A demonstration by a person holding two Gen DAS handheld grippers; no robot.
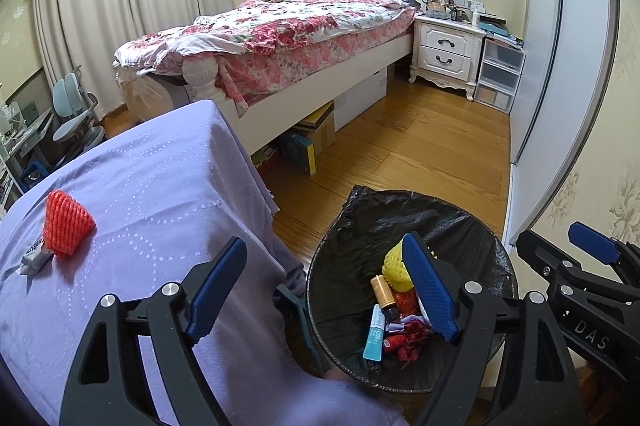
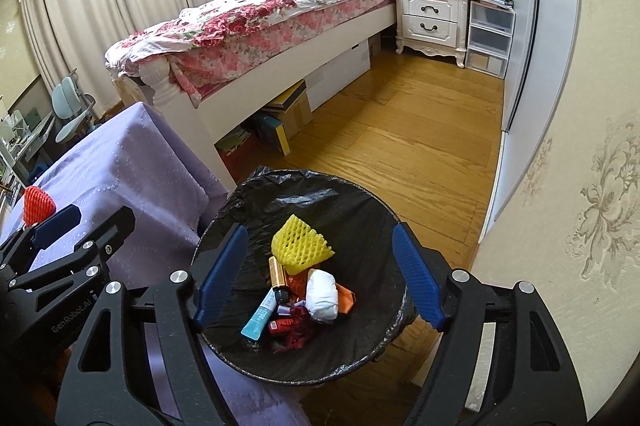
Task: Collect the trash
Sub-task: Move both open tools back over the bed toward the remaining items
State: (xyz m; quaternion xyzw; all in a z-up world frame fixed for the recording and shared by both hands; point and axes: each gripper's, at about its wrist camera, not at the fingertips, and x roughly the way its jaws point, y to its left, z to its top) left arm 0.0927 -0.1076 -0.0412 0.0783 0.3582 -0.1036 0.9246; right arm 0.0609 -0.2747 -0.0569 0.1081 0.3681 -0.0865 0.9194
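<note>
At the left edge of the left wrist view, on the lilac-covered worktop (image 1: 160, 186), two pieces of trash are not yet collected: an orange foam net (image 1: 67, 224) and, touching its lower left side, a small white wrapper (image 1: 36, 258); the right wrist view shows the same orange net at its far left edge, partly behind the other tool. Moving right, the left hand-held gripper (image 1: 324, 290) has its blue pads spread wide with nothing between them; one pad hangs over the cloth, the other over the bin. Right of the worktop, on the wooden floor (image 2: 400, 130), stands the trash bin (image 2: 240, 202) lined with a black bag; in it lie a yellow foam net (image 2: 300, 244), a gold-coloured cylinder (image 2: 278, 272), a light blue tube (image 2: 262, 318), a wad of white paper (image 2: 322, 296), an orange scrap and some red wrappers; these count as collected. The right hand-held gripper (image 2: 318, 278) hangs over the bin in the lower middle of its own view; its jaws are also wide apart and empty, so it appears to have dropped its load. Judged from this, most of the job is done; the orange net and the wrapper remain to be fetched from the worktop, and the left tool is the nearer one.
</note>
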